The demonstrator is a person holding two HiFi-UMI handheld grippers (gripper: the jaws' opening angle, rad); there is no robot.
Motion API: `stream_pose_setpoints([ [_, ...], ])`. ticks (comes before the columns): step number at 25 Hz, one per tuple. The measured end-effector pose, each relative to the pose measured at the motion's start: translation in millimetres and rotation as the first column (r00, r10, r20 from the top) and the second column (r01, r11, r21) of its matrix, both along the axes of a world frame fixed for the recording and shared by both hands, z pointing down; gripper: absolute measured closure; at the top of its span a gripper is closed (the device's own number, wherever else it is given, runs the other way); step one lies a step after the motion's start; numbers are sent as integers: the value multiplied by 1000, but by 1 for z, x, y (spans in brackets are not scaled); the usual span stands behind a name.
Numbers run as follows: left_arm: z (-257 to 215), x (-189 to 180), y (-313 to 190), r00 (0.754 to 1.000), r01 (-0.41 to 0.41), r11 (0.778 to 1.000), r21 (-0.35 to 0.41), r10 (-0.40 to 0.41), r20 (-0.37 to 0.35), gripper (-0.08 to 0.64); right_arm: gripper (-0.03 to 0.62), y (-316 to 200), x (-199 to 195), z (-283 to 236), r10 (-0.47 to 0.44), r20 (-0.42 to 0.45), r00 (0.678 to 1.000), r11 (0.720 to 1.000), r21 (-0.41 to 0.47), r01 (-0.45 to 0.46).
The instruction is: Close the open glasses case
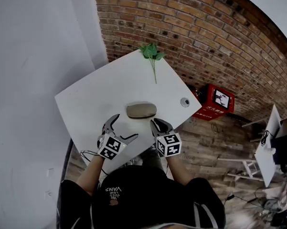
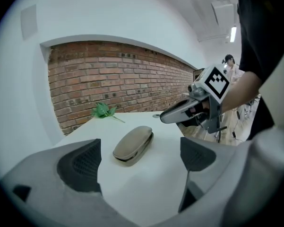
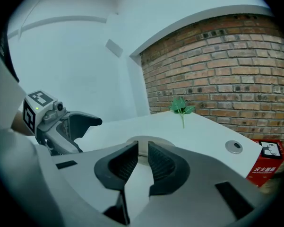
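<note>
I am looking down on the glasses case [image 1: 141, 110], which is lying across the near part of the white table [image 1: 90, 97], just beyond the tips of both my tools. Its lid is sitting down on the base, so I am judging the closing as done or very nearly done. My left gripper [image 1: 125, 127] is spreading its jaws wide with nothing between them. My right gripper [image 1: 156, 123] is holding its jaws almost together, with a thin slit showing between the pads and nothing pinched in it. Neither tool is touching the case. I am weighing whether the lid is fully latched. If it is not, the next move is calling for a gentle press straight down on the lid, with the other tool steadying the base so it is not sliding on the smooth top. If it is latched, both tools are only needing to draw clear. The left gripper view is showing a dark seam along the case's near edge, which the head view is too distant to show. The right gripper view is hiding most of the case behind its own jaws, though it is showing the small round metal disc [image 3: 234, 146] plainly. Only the head view is showing both tools flanking the case, with the green sprig [image 1: 152, 55] lying well apart at the far edge.
</note>
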State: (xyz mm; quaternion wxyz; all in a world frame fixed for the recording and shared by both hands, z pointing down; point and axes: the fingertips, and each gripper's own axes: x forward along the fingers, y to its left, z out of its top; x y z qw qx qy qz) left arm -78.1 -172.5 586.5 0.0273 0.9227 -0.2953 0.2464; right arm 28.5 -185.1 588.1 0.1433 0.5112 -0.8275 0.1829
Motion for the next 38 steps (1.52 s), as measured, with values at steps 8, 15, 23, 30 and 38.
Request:
stream_pose_setpoints([
  [8,-38,-15,16,996,62,996,68,-57,-66,264,560,27,3,-35,43,13,999,997,66,-44],
  [15,-50,-16,28,987,142,988,61,-137,-87,409,589,42,10,-47,0,25,1000,996,88,-2],
  [23,-62,1,52,960,256,966,46,-248,-130,533,591,61,31,-61,-87,31,996,991,101,83],
  [30,-65,20,87,948,297,954,45,-289,-130,552,591,87,51,-63,-143,44,989,985,102,138],
  [38,-63,28,133,938,338,939,60,-331,-108,552,591,121,65,-63,-183,62,981,979,103,176],
])
